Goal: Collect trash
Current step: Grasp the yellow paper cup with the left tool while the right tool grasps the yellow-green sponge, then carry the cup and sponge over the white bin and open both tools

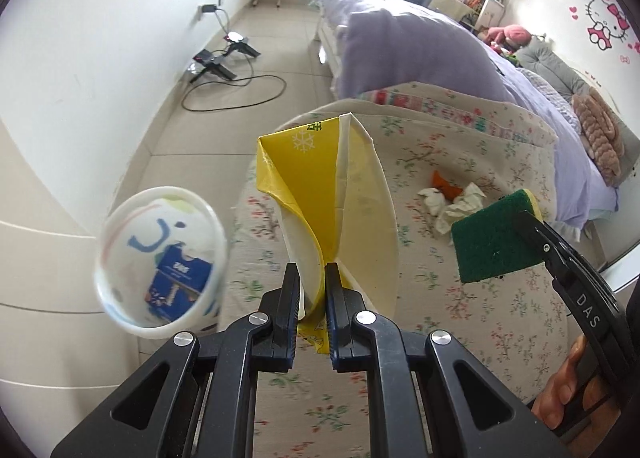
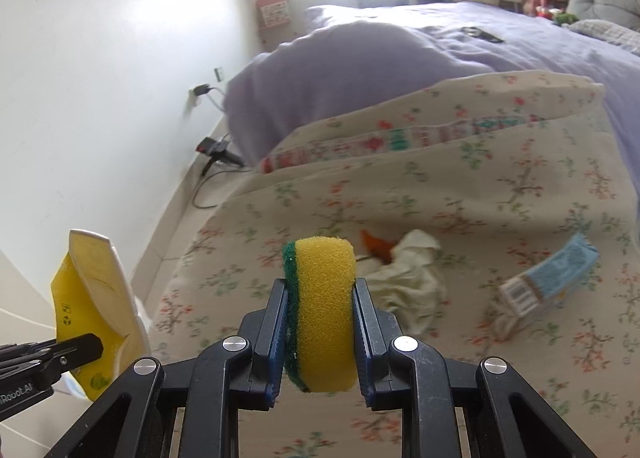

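Wrapper [image 1: 320,194]: a yellow and white flattened paper pack, light and thin, creased and floppy at the top; judged easy to carry but likely to bend or slip if pinched only at a corner. It hangs upright in the air over the floral blanket [image 1: 460,298].
Left gripper [image 1: 312,290]: jaws pressed nearly together, pinching the wrapper's lower folded end; the rest stands free above the fingers.
Sponge [image 2: 320,310]: yellow foam with a green scouring face, soft, springy and light; best taken across its flat faces, as it is here. It is lifted clear of the blanket.
Right gripper [image 2: 320,318]: jaws partly closed, pads squeezing the sponge from both sides so it bulges a little between them.
Bin [image 1: 160,262]: a white round tub to the left of the wrapper, blurred, with a blue carton inside.
Left on the blanket: crumpled tissue [image 2: 404,282], an orange scrap [image 2: 378,246] and a blue pack [image 2: 548,278], all light and soft-looking.
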The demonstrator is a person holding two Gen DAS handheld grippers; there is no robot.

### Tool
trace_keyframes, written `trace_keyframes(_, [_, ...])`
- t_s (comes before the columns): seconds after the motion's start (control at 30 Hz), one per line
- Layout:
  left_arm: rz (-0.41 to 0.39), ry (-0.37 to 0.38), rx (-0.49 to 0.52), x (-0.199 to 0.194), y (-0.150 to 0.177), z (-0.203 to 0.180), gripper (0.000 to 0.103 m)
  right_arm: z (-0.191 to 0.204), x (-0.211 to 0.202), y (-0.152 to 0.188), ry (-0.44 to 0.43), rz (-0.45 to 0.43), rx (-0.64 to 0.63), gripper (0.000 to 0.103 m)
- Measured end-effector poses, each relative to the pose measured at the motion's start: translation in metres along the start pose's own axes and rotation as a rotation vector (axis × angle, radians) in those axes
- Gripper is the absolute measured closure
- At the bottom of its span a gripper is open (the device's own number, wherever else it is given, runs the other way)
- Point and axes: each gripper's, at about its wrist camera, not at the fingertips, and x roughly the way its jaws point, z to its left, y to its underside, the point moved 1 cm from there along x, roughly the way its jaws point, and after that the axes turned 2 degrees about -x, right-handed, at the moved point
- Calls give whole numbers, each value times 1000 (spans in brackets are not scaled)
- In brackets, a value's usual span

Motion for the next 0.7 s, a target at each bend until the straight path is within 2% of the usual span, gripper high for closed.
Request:
trace_keyframes(0.37, [27, -57, -49, 4, 2, 38, 90, 64, 25, 3, -82, 33, -75, 77])
trace_keyframes(0.7, [73, -115, -96, 23, -2, 73, 90, 113, 53, 7, -140, 70, -123, 77])
